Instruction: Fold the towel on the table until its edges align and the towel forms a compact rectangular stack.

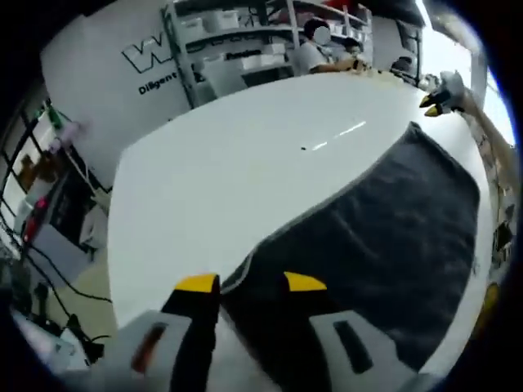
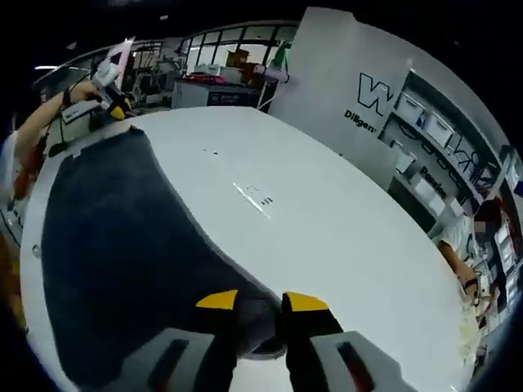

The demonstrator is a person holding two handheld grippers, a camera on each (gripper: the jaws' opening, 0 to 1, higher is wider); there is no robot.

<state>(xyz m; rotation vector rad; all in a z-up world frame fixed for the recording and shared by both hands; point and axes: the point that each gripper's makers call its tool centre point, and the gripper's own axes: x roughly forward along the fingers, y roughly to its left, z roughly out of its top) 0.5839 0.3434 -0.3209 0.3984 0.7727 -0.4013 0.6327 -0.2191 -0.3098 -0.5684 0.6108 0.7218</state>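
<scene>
In the left gripper view, the left tool [image 1: 249, 283] rises from 6 o'clock with its yellow-tipped jaws parted a little. The near corner of the dark grey towel [image 1: 384, 237] lies in the gap between them, its light hem running up past the left jaw. Whether the jaws actually pinch the cloth or just straddle it I cannot tell. From that corner the towel spreads flat over the white desk [image 1: 221, 171] toward 2 o'clock, its long edge running diagonally up to the far corner. At that far corner, near 1 o'clock, the right tool [image 1: 433, 102] meets the towel's end, with a person's forearm behind it.

In the right gripper view, the right tool [image 2: 261, 300] comes up from 6 o'clock, jaws slightly apart, with the towel [image 2: 114, 245] corner bunched between them; here too the grip itself is unclear. The towel stretches away toward 10 o'clock, flat on the desk [image 2: 327, 204], its hemmed edge curving along the bare white surface. At its far end, near 10 o'clock, the left tool [image 2: 114, 102] sits at the corner, held in a person's hand.

Beyond the desk stands a white wall panel with dark lettering [image 2: 372, 94], with shelving holding white bins [image 1: 245, 37] beside it.
</scene>
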